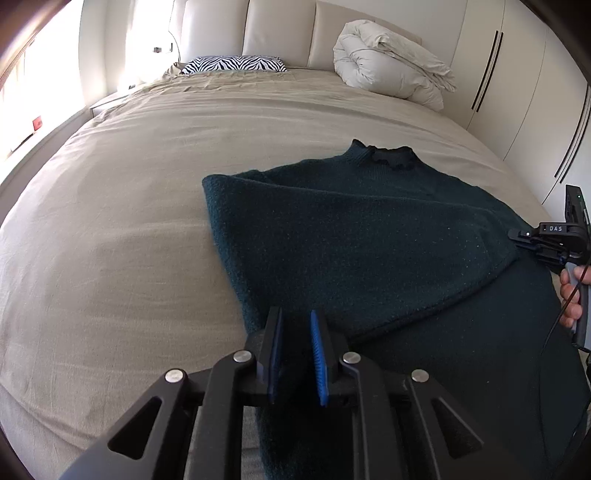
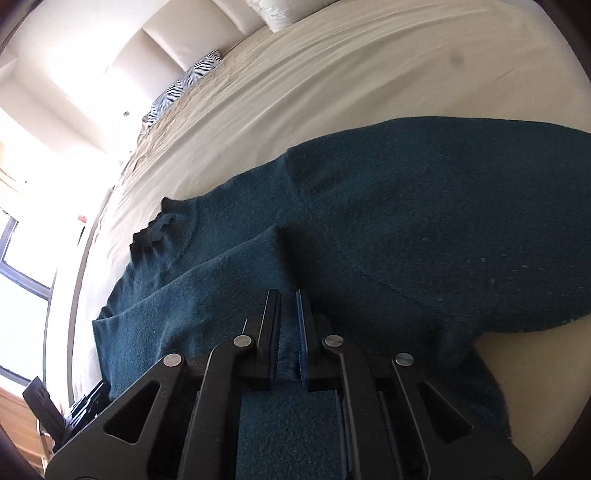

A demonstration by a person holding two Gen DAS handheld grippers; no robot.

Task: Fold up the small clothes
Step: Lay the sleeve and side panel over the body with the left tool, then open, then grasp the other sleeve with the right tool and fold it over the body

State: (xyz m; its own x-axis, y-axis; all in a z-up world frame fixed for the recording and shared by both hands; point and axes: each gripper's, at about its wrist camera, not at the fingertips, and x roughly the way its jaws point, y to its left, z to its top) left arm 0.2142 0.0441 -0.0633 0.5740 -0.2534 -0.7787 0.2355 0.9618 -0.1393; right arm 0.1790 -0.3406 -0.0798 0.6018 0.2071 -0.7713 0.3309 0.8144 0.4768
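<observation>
A home bedroom; a wide bed [image 1: 147, 184] under a beige sheet fills the view; a padded cream headboard [image 1: 277, 33] stands behind it; a zebra-print pillow [image 1: 232, 64] and a rolled white duvet [image 1: 388, 62] lie at its head; tall pale wardrobe doors [image 1: 517, 92] line the side wall.

The sweater [image 1: 354, 236] lies on the bed [image 1: 147, 184], right of centre in the left wrist view, its collar [image 1: 388, 157] toward the headboard [image 1: 277, 33] at the top. A pillow [image 1: 232, 64] sits upper centre, a rolled duvet [image 1: 388, 66] to its right. The left claw [image 1: 295, 332] stands at the sweater's near edge; the right claw [image 2: 286, 306] holds a fold of it.
</observation>
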